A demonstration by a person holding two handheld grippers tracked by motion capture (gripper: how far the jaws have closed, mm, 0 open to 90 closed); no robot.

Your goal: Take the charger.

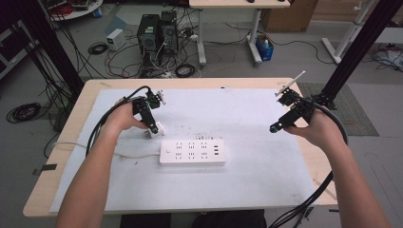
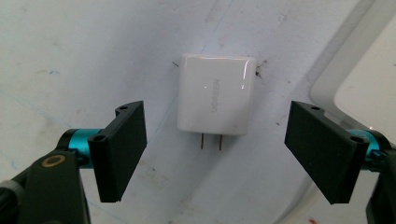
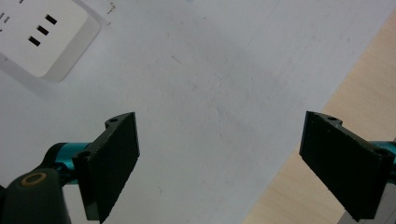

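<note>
A white charger plug [image 2: 215, 94] lies flat on the white mat, its two metal prongs pointing toward the camera in the left gripper view. My left gripper [image 2: 215, 156] is open just above it, one jaw on each side, neither touching it. In the high view the charger [image 1: 155, 129] sits just left of and above the white power strip [image 1: 192, 152], under the left gripper [image 1: 151, 124]. The right gripper [image 1: 275, 127] hovers open over bare mat at the right; its own view has the open gripper [image 3: 219, 163] and a corner of the power strip [image 3: 39, 35].
The white mat [image 1: 247, 175] covers most of the wooden table [image 1: 43, 190]. The strip's white cord [image 1: 138, 155] runs left off the table. The table's right edge [image 3: 359, 93] lies close to the right gripper. Computers and cables sit on the floor beyond.
</note>
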